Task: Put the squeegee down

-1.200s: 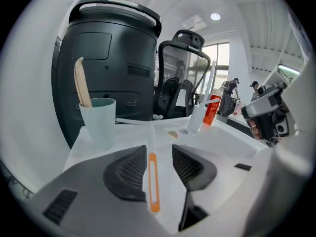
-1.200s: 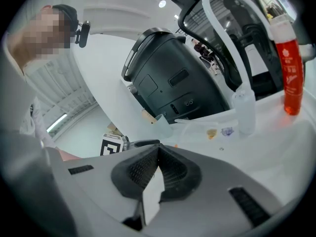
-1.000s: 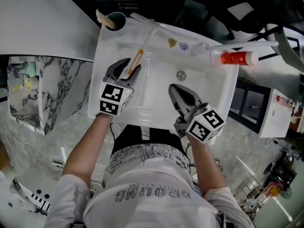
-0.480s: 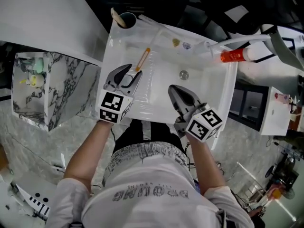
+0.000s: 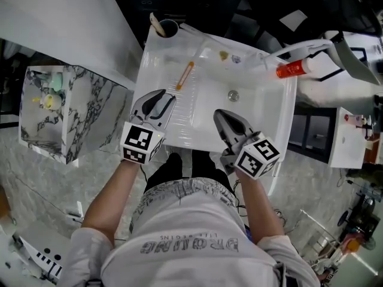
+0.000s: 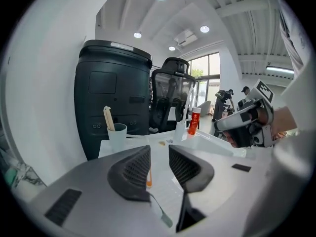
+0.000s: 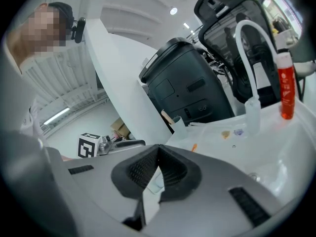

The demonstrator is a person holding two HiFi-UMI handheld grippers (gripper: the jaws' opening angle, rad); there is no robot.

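Lying flat on the left ledge of the white sink (image 5: 179, 133), the squeegee (image 5: 184, 75) is seen free of both tools, far of the left gripper and near of the cup (image 5: 167, 27) in the far left corner. By the look of things the putting down is done.

The left gripper (image 5: 158, 100) is held just near of the squeegee. Its jaws are closing, a clear gap is left between the 2 pads, and nothing is gripped. In the left gripper view (image 6: 159, 152) only a sliver of the orange handle (image 6: 148, 181) is glimpsed through that gap, lying beyond the jaws and untouched.

The right gripper (image 5: 222, 115) is held over the near side of the basin, well apart from the squeegee. Its jaws are brought together at the tips with nothing between them, as is confirmed in the right gripper view (image 7: 158, 149), where the squeegee (image 7: 194, 146) is made out as a small orange streak far off on the ledge.

As for handling, the squeegee is judged light and slim, with a stiff handle, so little grip force would be needed. On the glossy ledge it is likely to slide if nudged. Should it be taken up again, the middle of the orange handle is judged the best hold, pinched across its width, with the paler near end left alone.
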